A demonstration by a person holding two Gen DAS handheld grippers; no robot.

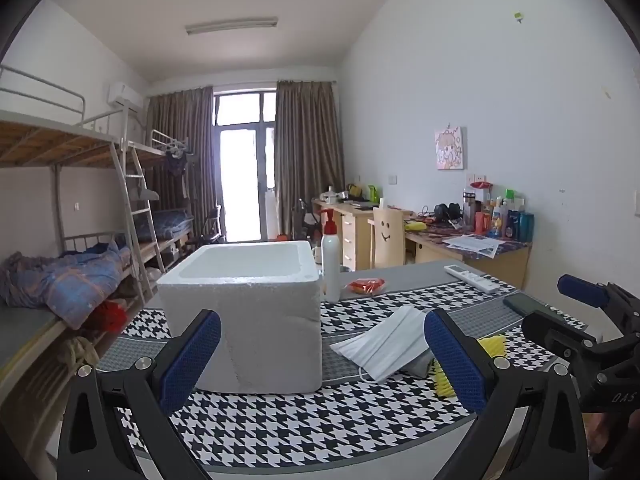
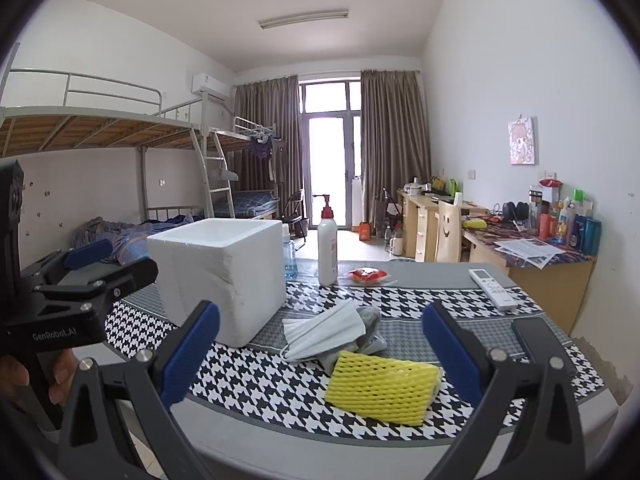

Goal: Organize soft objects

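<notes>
Blue-padded and spread wide with nothing between its fingers, the left claw [image 1: 322, 354] hangs over the near edge of the table [image 1: 280, 432], which wears a black-and-white houndstooth cloth; the right claw [image 2: 320, 354] is likewise wide open and empty, low over the same edge; just ahead of the right claw lies a yellow foam net sleeve [image 2: 382, 388], flat on the cloth; touching its far side is a crumpled grey sock [image 2: 370, 330], and a white face mask [image 2: 324, 334] rests partly over that sock; left of this small heap, close but apart from it, stands an open white foam box [image 2: 218, 276], upright; a dark phone [image 2: 538, 342] lies near the right edge; farther back are a white pump bottle with a red top [image 2: 327, 246], a red packet [image 2: 366, 275] beside it, and a white remote control [image 2: 494, 288]; beyond the table, bunk beds [image 2: 120, 128] line the left wall
</notes>
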